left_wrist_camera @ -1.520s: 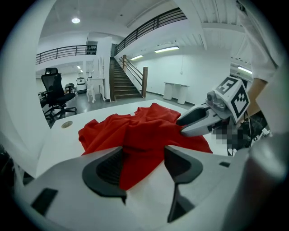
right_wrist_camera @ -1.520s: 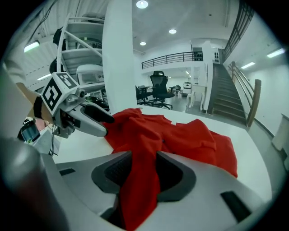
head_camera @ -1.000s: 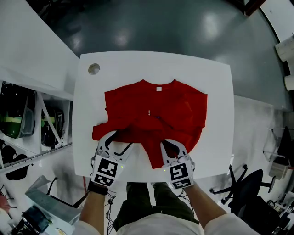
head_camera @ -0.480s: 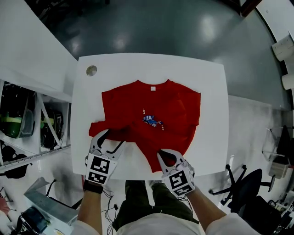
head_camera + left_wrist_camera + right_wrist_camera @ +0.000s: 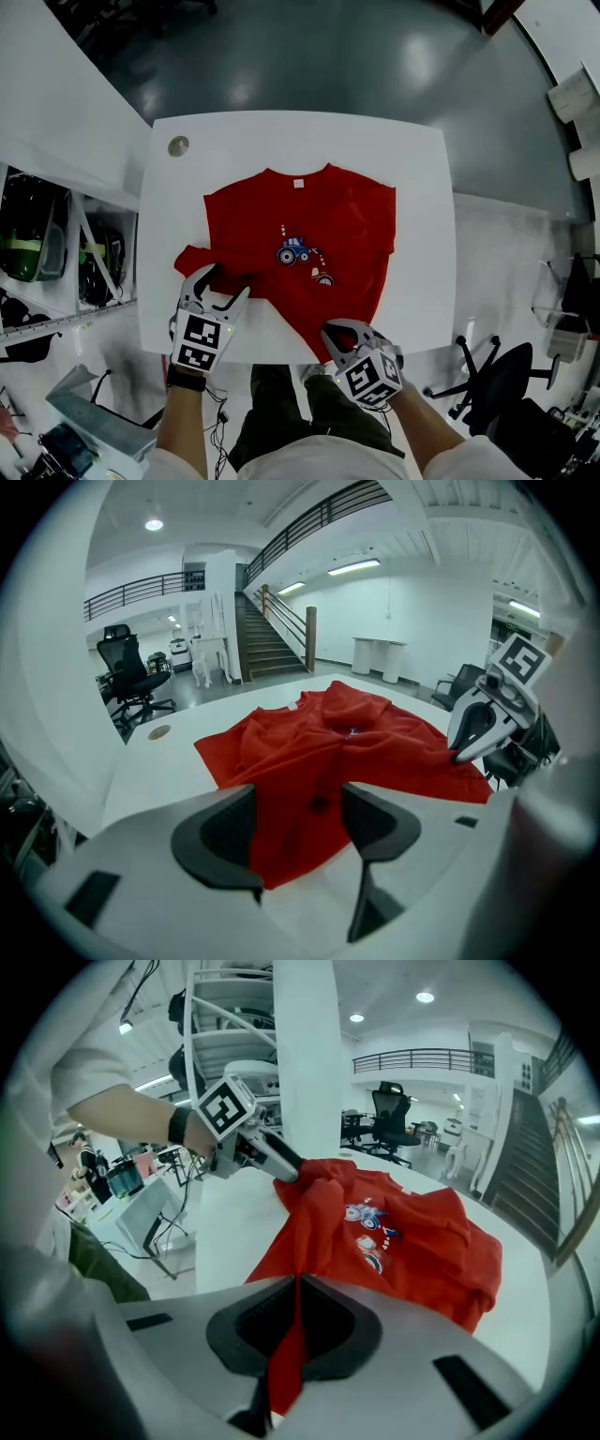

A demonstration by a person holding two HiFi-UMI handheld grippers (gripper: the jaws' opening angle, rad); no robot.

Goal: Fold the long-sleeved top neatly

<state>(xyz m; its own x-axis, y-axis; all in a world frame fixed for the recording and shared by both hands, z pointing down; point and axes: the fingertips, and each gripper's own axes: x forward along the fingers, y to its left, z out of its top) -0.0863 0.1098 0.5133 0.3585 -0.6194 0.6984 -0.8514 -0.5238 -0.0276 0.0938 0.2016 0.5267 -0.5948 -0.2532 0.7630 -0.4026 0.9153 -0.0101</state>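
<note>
Pulled back toward the person, the right tongs (image 5: 336, 330) now sit at the near edge of the bench (image 5: 412, 159), shut tight on a corner of the red top's (image 5: 328, 211) lower hem. That pull has drawn the bunched cloth down off the chest, so the blue tractor print (image 5: 293, 249), covered a second ago, now shows in full. The left tongs (image 5: 217, 287) have not shifted. They stand wide over the rumpled left side of the top, with red cloth lying between the jaws but not pinched.

The top lies face up in the middle of the bench with its collar away from the person. Its right side is smooth and its left side is still heaped. This looks like spreading flat before any fold, and the left side likely needs the same tug.
</note>
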